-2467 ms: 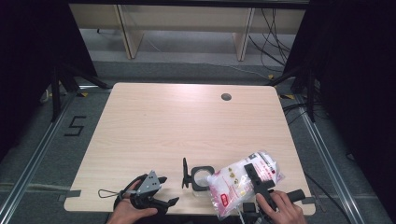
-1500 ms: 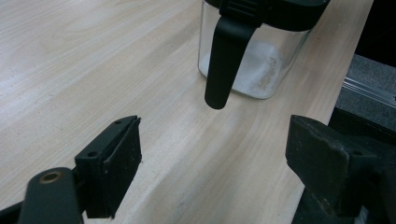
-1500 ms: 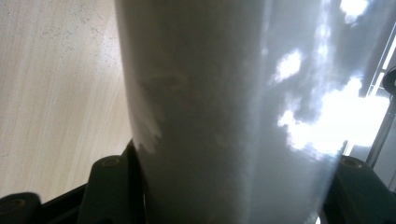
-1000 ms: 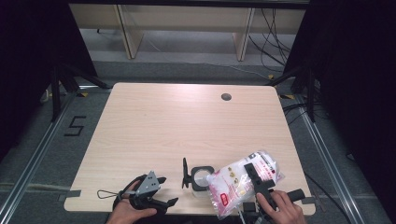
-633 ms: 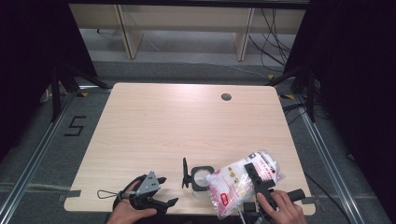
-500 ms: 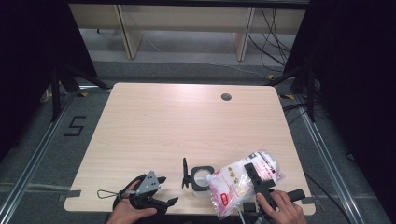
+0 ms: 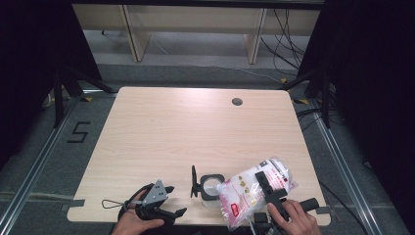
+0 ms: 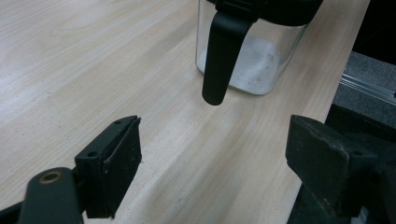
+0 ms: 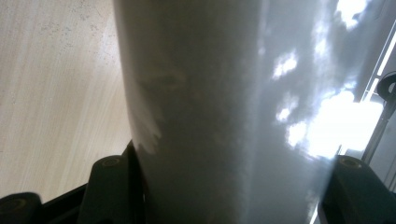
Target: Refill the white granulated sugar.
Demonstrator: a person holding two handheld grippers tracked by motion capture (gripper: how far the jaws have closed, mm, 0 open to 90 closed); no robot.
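right gripper point(image 7: 264, 182) clamped on a clear plastic bag point(image 7: 249, 192) of white grains, red print on it, at the near right edge of the table point(image 7: 195, 122). left gripper point(image 8: 210, 154) spread wide, nothing between its jaws, near left edge. glass jar point(image 7: 211, 188) with black flip lid stands between them, just left of the bag.

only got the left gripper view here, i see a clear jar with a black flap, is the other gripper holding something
Observer: Yes. In the high view the right gripper is closed on a plastic bag of white powder.
Operator: where is the bag
Observer: Just right of the jar, near the table's front edge.
Operator: jar lid on?
Observer: No, the black lid stands open on the jar's left side.
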